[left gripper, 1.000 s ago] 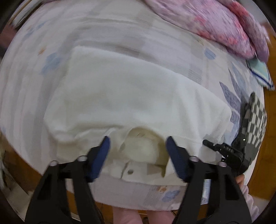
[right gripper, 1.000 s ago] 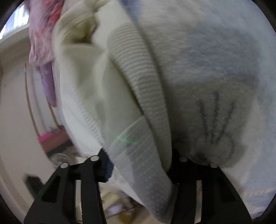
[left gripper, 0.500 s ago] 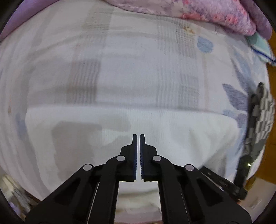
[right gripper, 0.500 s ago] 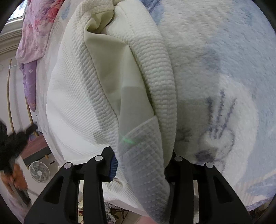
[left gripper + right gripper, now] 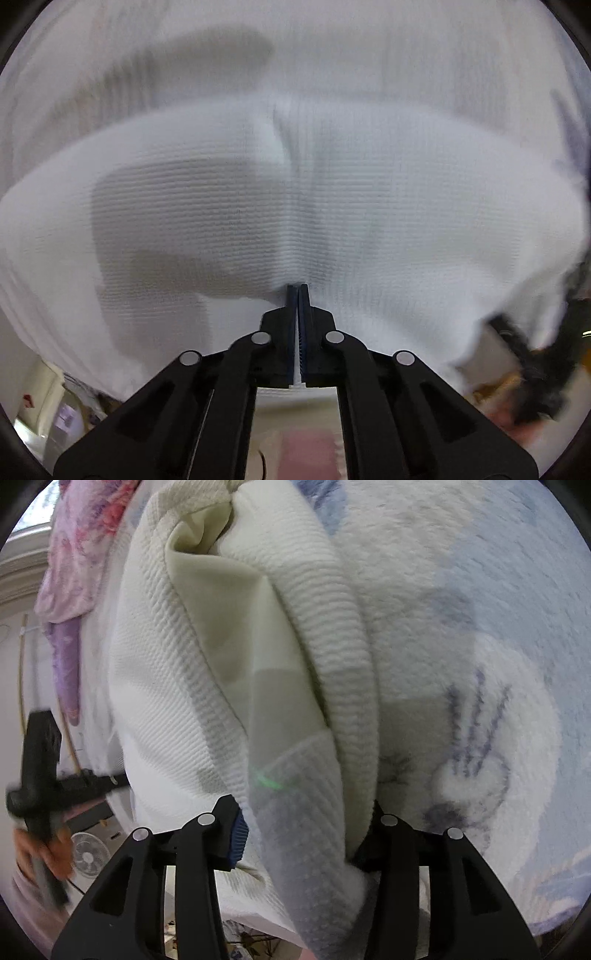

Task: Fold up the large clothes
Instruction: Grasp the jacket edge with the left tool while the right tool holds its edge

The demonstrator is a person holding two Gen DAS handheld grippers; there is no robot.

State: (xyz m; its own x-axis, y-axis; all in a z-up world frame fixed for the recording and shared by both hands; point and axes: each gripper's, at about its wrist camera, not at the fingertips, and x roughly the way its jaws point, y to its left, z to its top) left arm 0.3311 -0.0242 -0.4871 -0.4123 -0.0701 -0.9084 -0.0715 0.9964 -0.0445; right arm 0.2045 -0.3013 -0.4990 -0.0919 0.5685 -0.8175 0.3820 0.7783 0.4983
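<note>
Both grippers work the white garment (image 5: 369,206): left gripper (image 5: 297,291) closed, seemingly pinching cloth; right gripper (image 5: 306,834) opening around its fold.

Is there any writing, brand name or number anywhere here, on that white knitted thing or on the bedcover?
None can be read.
The white garment shows only its knit, no tag or print.
The bedcover carries a blue drawn pattern, no letters.
The small red mark at the left wrist view's lower left edge is too blurred to read.

— What's underneath? 
— A bed (image 5: 480,590), its fleecy blanket pale blue and white. 
— And on it? 
— A cream ribbed garment (image 5: 166,709); a pink floral quilt (image 5: 77,554) at the far edge.
</note>
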